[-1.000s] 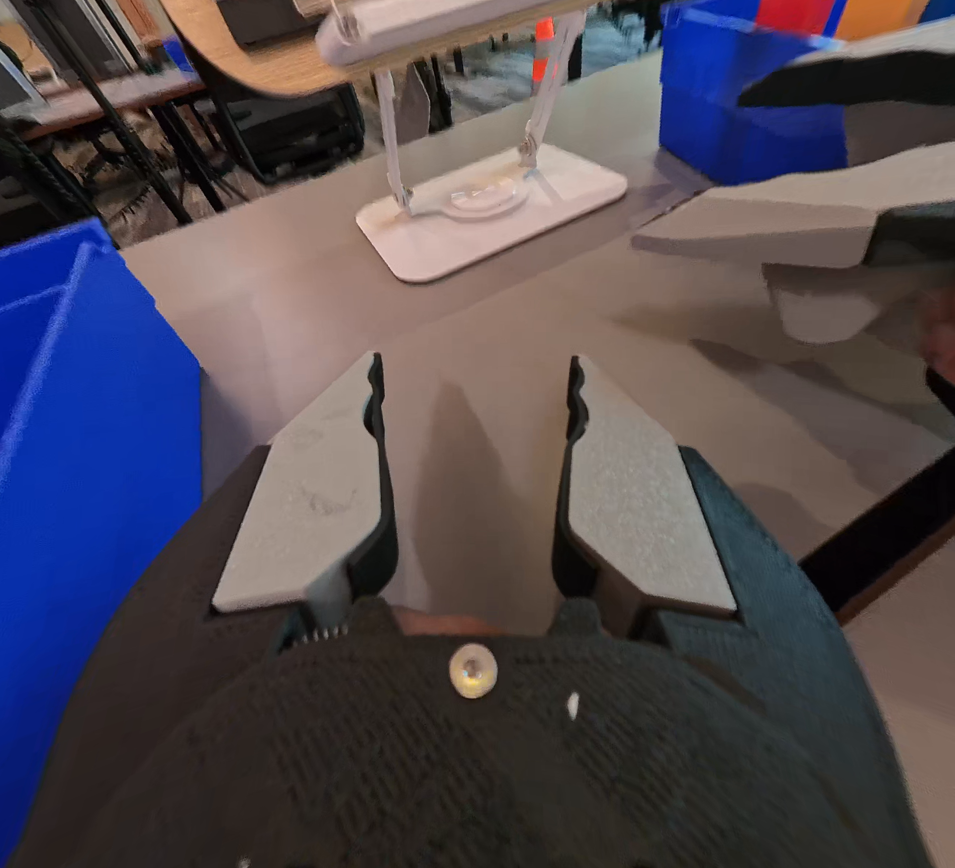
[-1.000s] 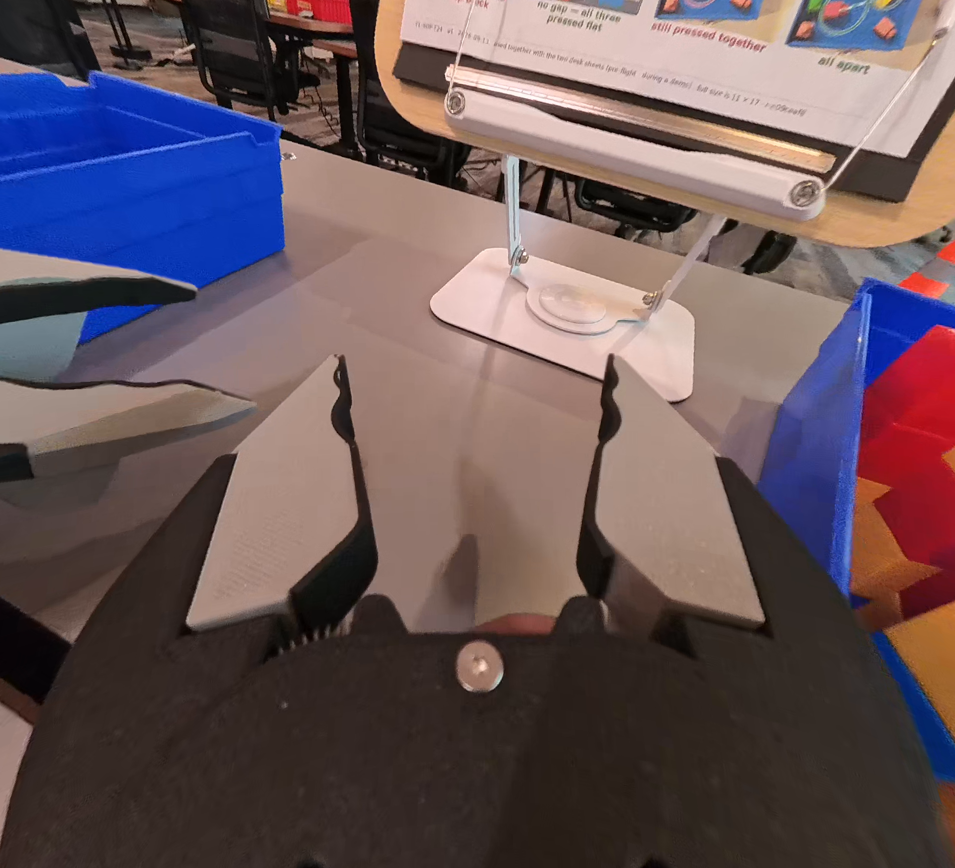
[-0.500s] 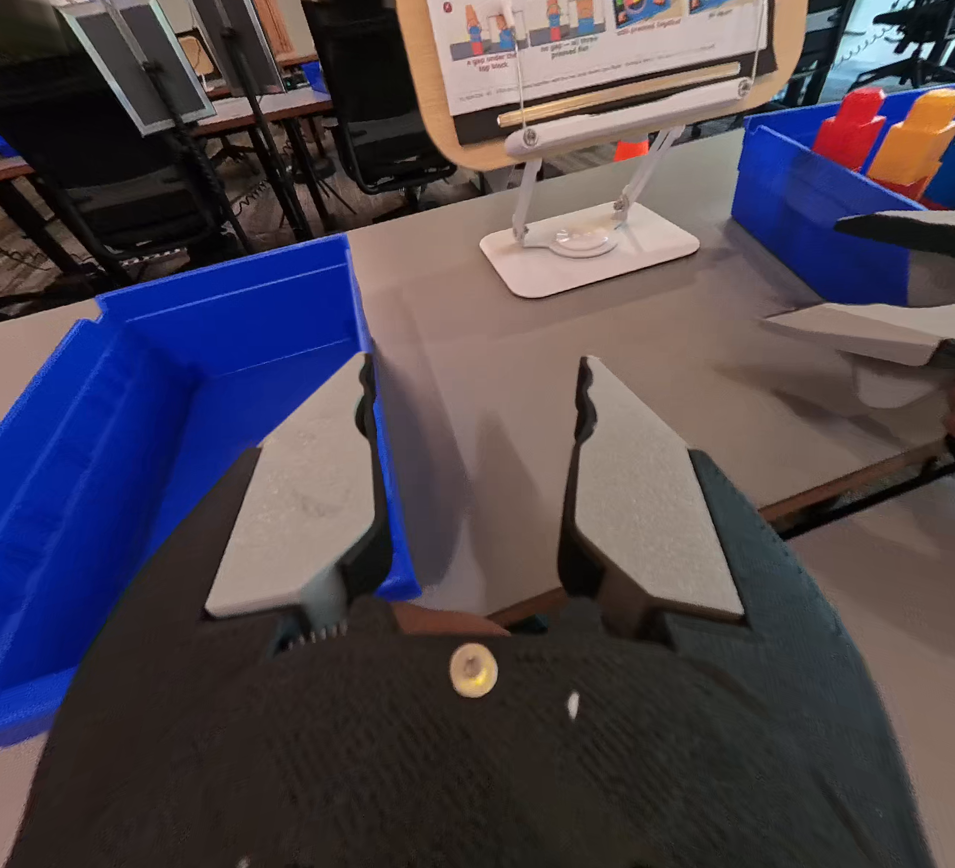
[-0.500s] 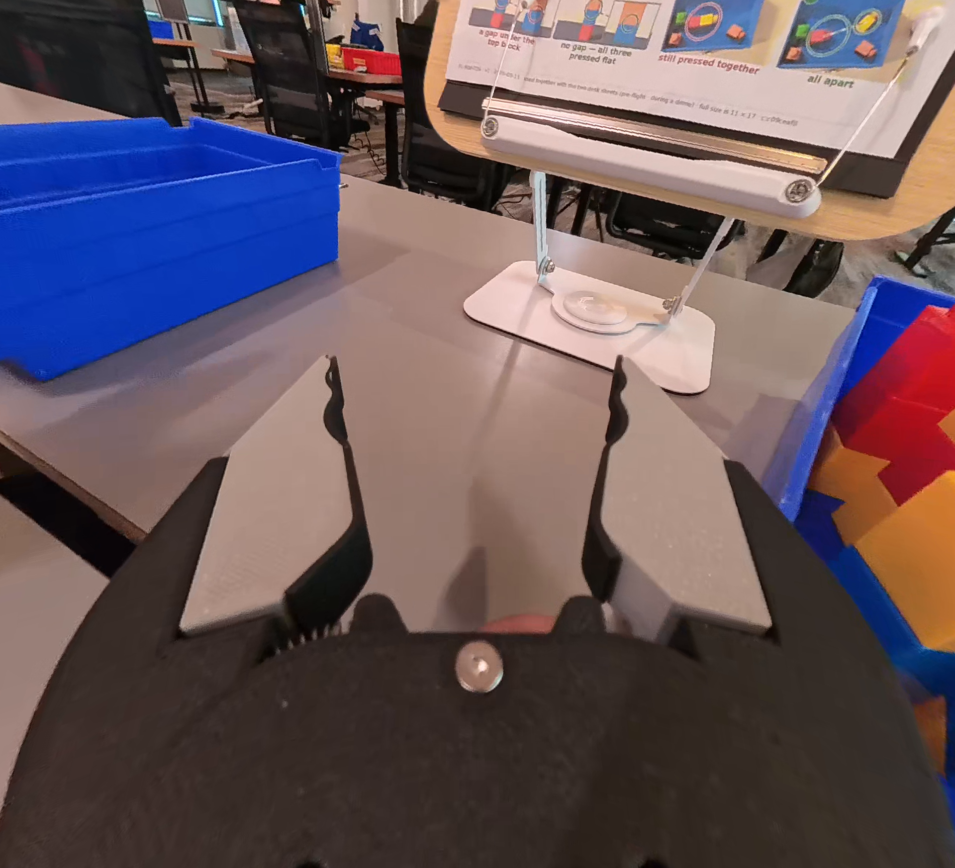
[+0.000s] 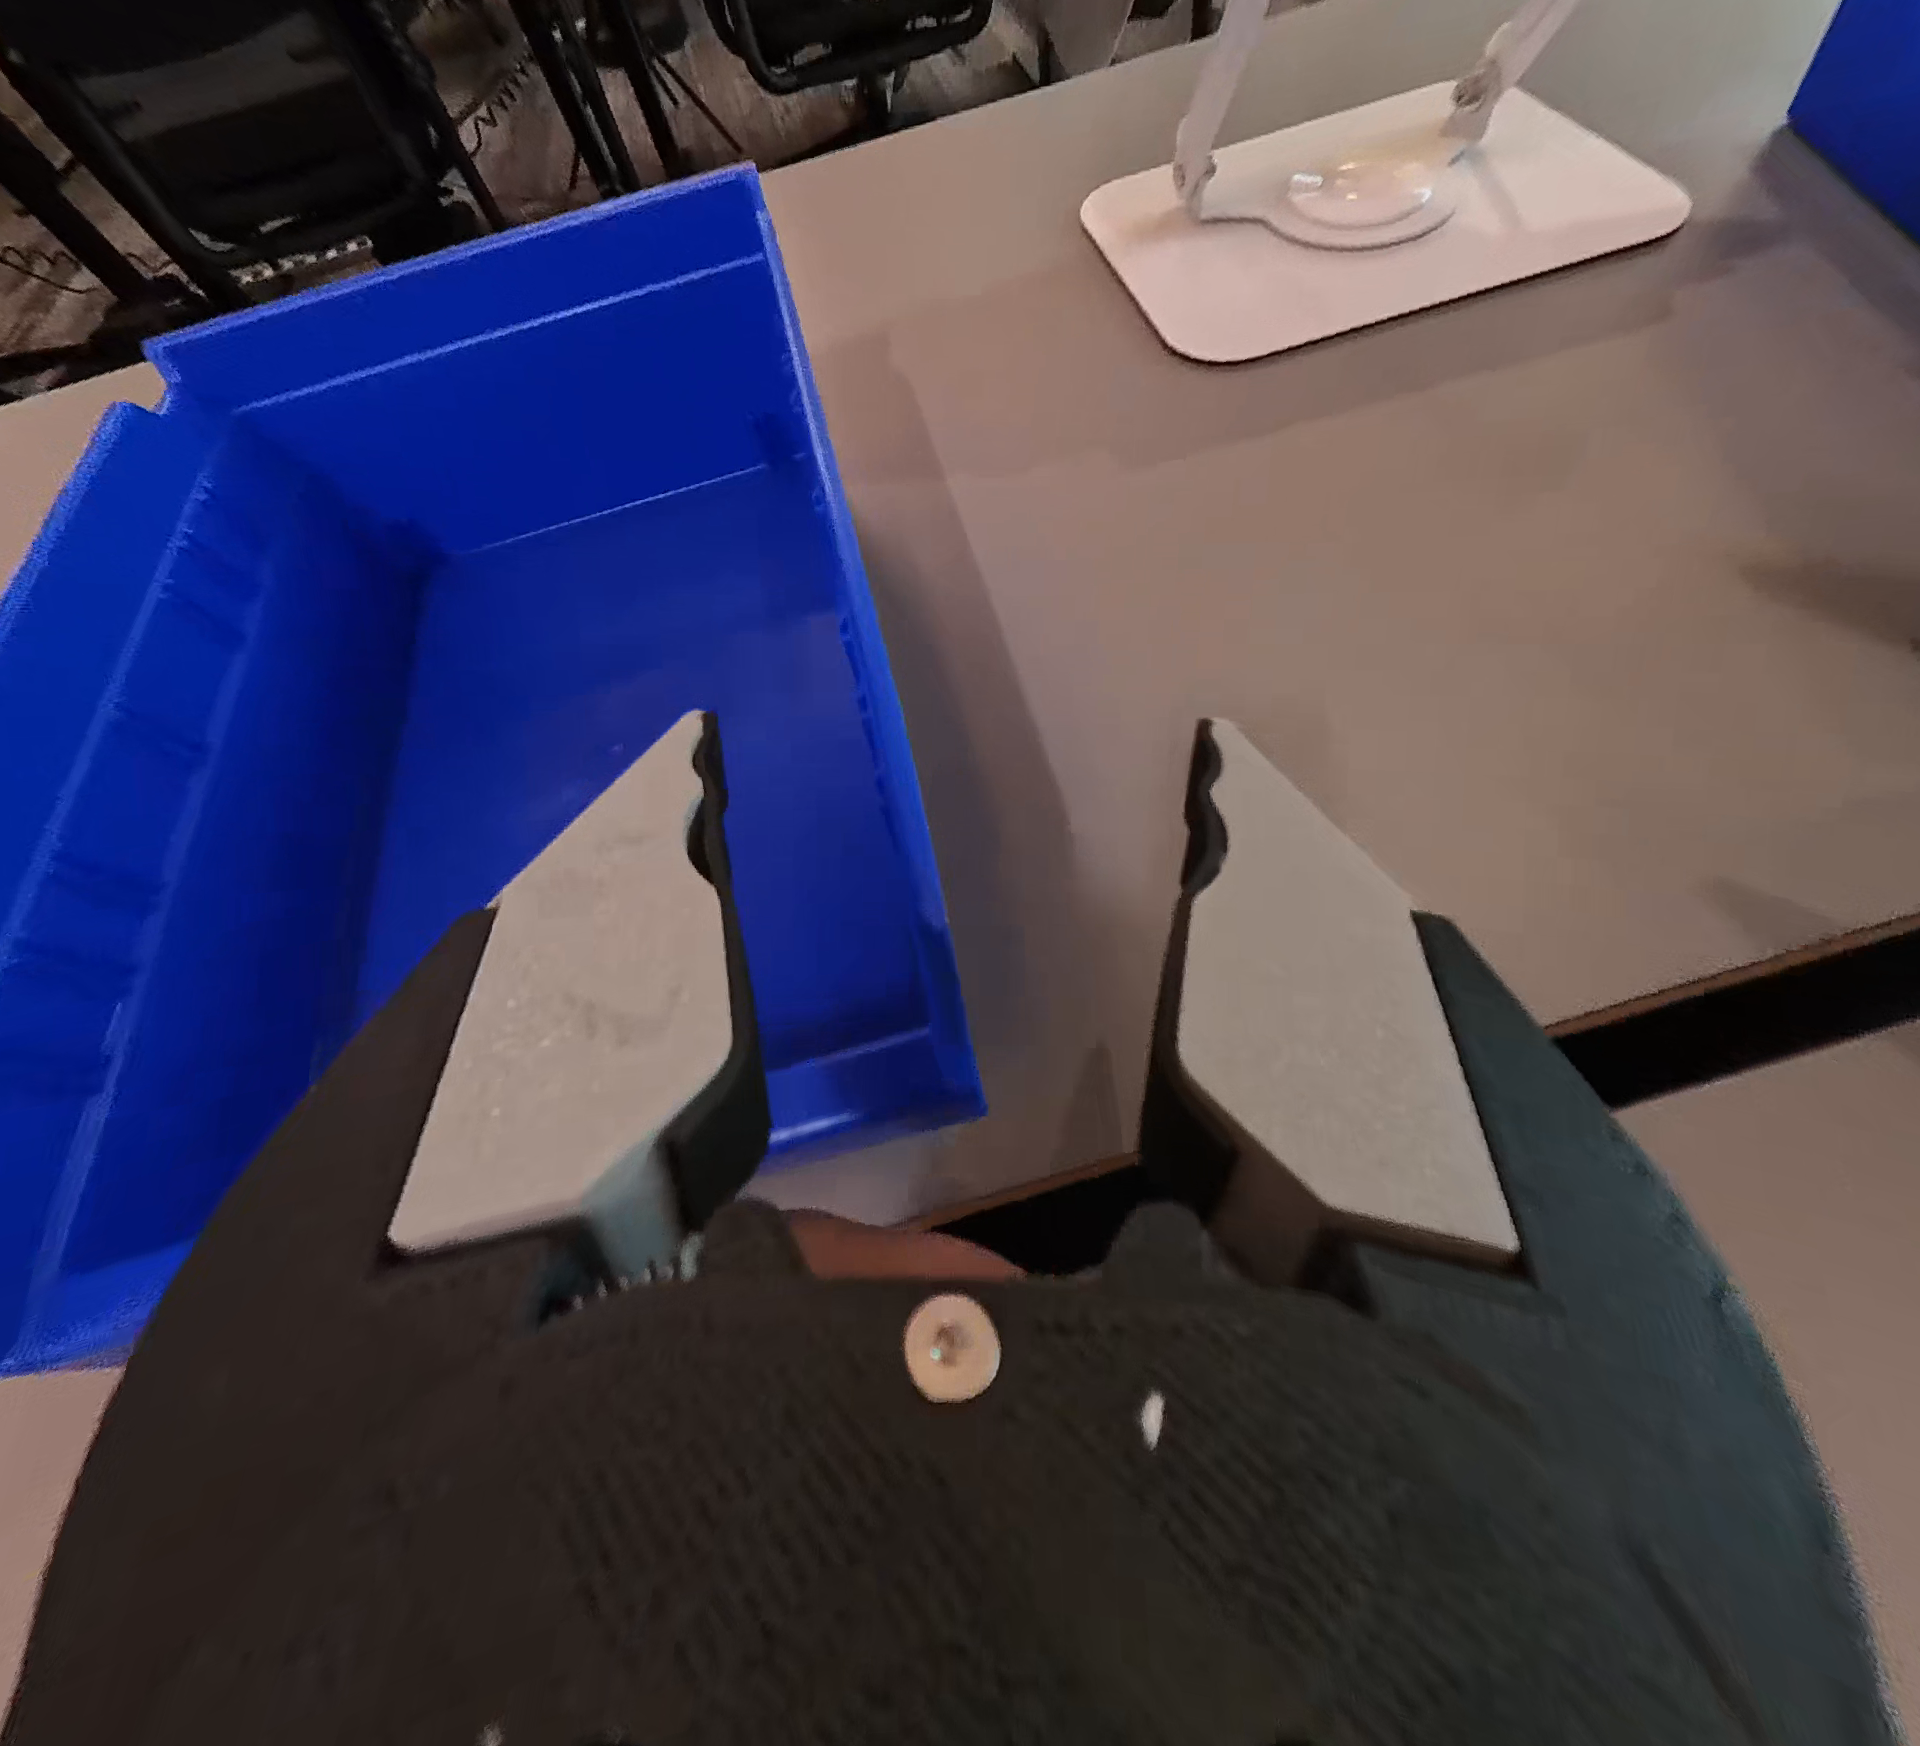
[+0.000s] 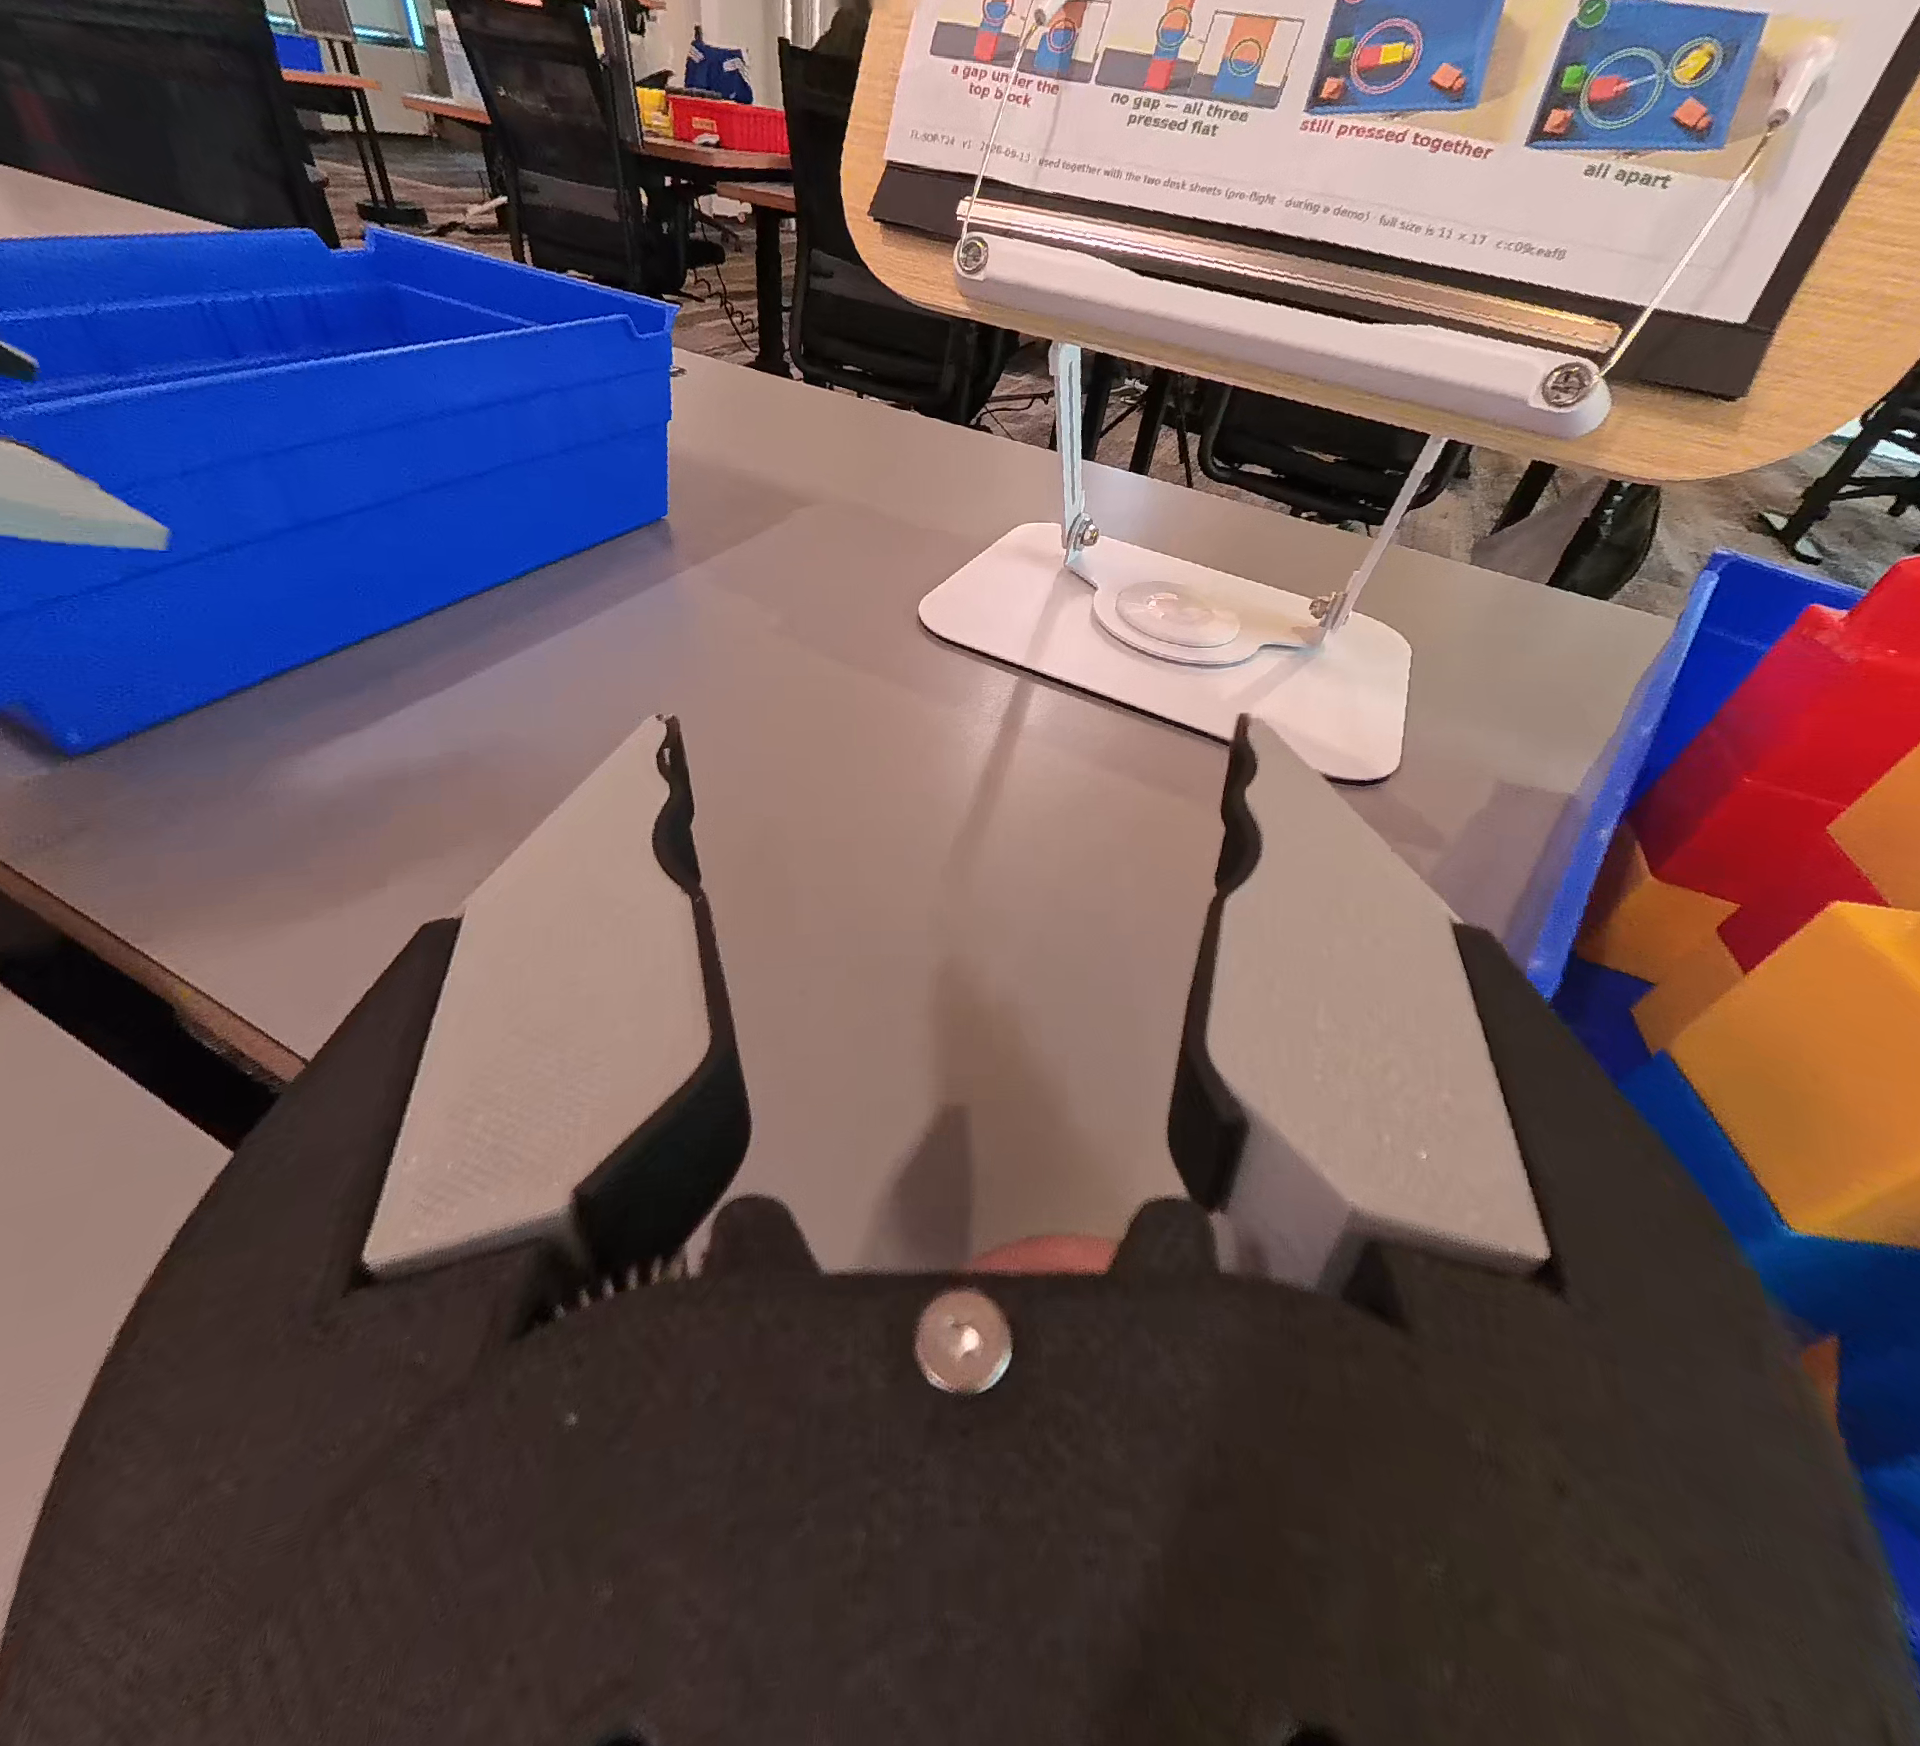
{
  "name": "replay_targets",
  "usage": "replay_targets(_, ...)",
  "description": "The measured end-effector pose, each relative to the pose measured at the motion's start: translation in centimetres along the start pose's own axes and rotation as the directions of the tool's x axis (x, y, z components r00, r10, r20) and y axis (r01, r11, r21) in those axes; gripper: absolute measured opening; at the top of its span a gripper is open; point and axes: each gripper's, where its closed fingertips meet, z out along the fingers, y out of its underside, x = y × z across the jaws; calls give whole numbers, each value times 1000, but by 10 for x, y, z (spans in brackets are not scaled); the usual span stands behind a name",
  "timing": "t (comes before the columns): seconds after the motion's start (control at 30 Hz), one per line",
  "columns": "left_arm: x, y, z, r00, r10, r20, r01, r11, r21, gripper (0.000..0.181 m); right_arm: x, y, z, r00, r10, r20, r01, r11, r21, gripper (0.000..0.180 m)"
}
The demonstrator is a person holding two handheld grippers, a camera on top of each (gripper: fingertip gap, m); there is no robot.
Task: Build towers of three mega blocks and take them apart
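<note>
1. Office chairs and desks sit behind your grey worktop [image 6: 852, 761], where a white stand [image 6: 1164, 647] props the instruction sheet [image 6: 1351, 34] facing you.
2. Your left tongs [image 5: 951, 761] gape apart over the empty blue plastic bin's [image 5: 520, 449] near corner, holding nothing.
3. Your right tongs [image 6: 951, 761] also gape, unladen.
4. Red and orange mega blocks [image 6: 1787, 865] fill the blue bin at right, probably your next reach.

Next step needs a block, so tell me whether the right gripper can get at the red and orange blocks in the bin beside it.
Probably yes. The right gripper is open and empty, the blocks lie uncovered in the open-topped blue bin just to its right, and nothing stands between them.
</note>
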Motion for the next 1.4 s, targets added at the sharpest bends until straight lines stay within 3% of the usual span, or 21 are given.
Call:
replay_targets(0.13, 1, 9, 16, 1000, -4, -26, 3, 999, -51, 74, 12, -1, -5, 998, -23, -56, 23, 1000, -5, 99)
replay_targets(0.33, -4, 21, 33, 997, -56, -59, 51, 995, -80, 35, 53, -2, -23, 982, 12, -189, -11, 1000, 4, 94)
replay_targets(0.4, -5, 24, 37, 997, -51, -58, 47, 996, -78, 32, 66, 3, -26, 973, 44, -226, -49, 999, -15, 93)
replay_targets(0.57, -28, 29, 32, 995, 78, 61, -72, 992, -100, 7, 85, 13, -32, 954, 82, -289, -97, 994, -41, 90)
replay_targets(0.7, -35, 36, 21, 998, 56, 2, -55, 993, -103, 5, 89, 19, -31, 947, 65, -315, -94, 992, -78, 87)
replay_targets(0.83, -40, 42, 11, 999, 17, -34, -20, 993, -118, 4, 91, 34, -25, 948, 50, -315, -105, 982, -159, 72)
replay_targets(0.9, -40, 44, 6, 999, 17, -45, -22, 993, -118, 4, 93, 42, -20, 951, 38, -305, -104, 973, -204, 41)
replay_targets(0.97, -40, 46, 2, 998, 10, -56, -16, 993, -121, 4, 101, 43, -20, 946, 30, -322, -103, 972, -211, 21)
replay_targets(1.2, -41, 50, -7, 997, 9, -80, -18, 993, -116, 4, 101, 44, -27, 957, 63, -283, -126, 969, -211, 17)
replay_targets(1.4, -45, 56, -15, 993, 2, -117, -18, 991, -134, 4, 92, 49, -54, 991, -12, -137, -32, 950, -310, 16)
